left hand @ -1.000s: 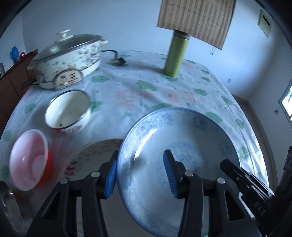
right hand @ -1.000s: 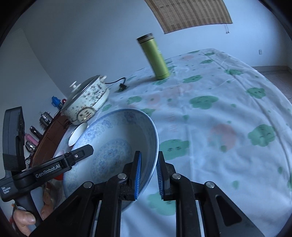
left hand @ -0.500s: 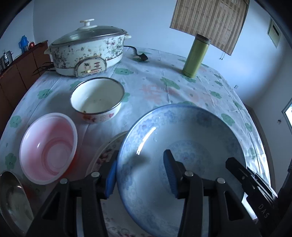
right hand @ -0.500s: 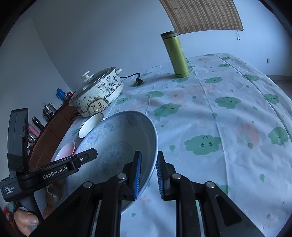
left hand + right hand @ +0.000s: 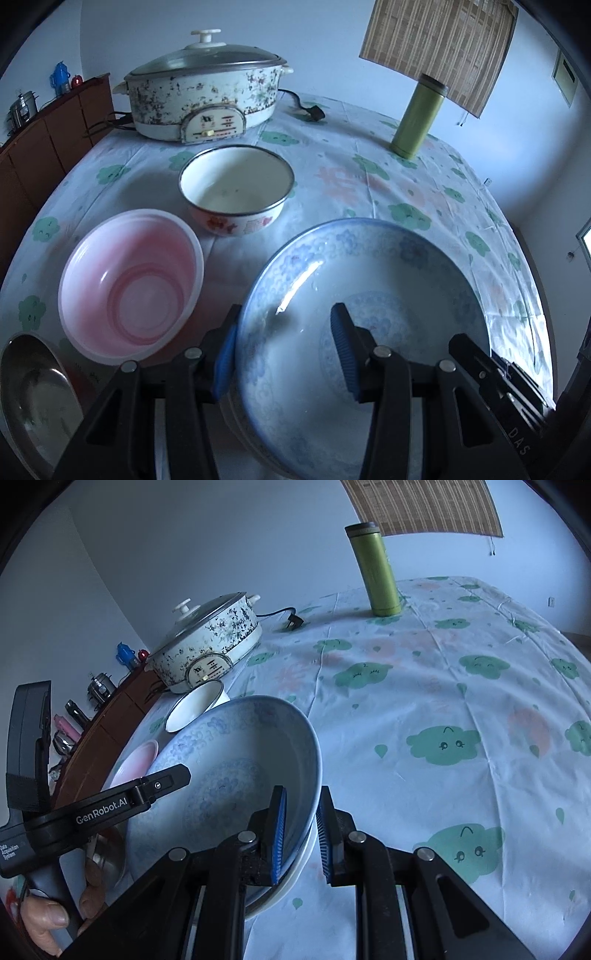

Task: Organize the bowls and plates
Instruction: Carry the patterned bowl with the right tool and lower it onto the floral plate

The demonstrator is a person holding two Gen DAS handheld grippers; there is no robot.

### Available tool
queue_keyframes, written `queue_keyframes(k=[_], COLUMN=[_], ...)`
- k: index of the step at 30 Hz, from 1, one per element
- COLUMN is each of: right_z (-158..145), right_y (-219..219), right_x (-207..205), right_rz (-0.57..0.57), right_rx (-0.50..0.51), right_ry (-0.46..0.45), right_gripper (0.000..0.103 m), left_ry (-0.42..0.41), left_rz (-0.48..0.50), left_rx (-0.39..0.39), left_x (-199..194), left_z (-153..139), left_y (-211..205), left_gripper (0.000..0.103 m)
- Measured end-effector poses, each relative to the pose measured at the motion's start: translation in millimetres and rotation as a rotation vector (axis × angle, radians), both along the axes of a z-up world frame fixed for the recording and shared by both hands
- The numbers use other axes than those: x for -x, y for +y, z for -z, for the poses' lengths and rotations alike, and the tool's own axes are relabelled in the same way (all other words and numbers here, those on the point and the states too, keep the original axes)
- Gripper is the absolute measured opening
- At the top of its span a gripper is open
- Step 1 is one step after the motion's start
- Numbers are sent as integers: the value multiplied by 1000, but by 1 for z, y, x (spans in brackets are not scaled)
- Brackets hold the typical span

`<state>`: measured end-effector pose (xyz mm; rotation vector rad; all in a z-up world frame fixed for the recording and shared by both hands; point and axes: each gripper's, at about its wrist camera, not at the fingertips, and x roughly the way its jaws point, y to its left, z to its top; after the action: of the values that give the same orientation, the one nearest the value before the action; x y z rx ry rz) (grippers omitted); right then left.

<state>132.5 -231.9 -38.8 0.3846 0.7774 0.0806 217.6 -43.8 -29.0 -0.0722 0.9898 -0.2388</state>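
Two tools carried a blue-patterned bowl [image 5: 369, 295] over the surface [image 5: 443, 701].

"GenRobot.AI" showed on the left tool [image 5: 284, 350], "DAS" on the right tool [image 5: 301, 834]. The wide, shallow bowl, white with pale blue flowers, faced up, tilted slightly. Each tool clamped its rim on opposite sides, the right one narrowly. It sat just beside a pink bowl [image 5: 129, 288], near an enamel bowl [image 5: 236, 188].

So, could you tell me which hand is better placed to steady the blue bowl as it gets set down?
Probably the right: the right gripper pinches the blue bowl tightly at its rim, while the left gripper straddles the opposite rim with a wider, looser-looking gap.
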Motion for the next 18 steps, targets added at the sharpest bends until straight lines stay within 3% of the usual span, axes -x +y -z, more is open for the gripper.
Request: queue_keyframes(k=[18], right_z=[6], right_y=[10], right_x=[10], right_rz=[-17], right_rx=[22], right_ry=[-16], right_gripper=[22], left_ry=[-89], left_rz=[-19], left_rx=[-139], left_x=[17], left_z=[2], left_y=[-1], left_gripper=[46])
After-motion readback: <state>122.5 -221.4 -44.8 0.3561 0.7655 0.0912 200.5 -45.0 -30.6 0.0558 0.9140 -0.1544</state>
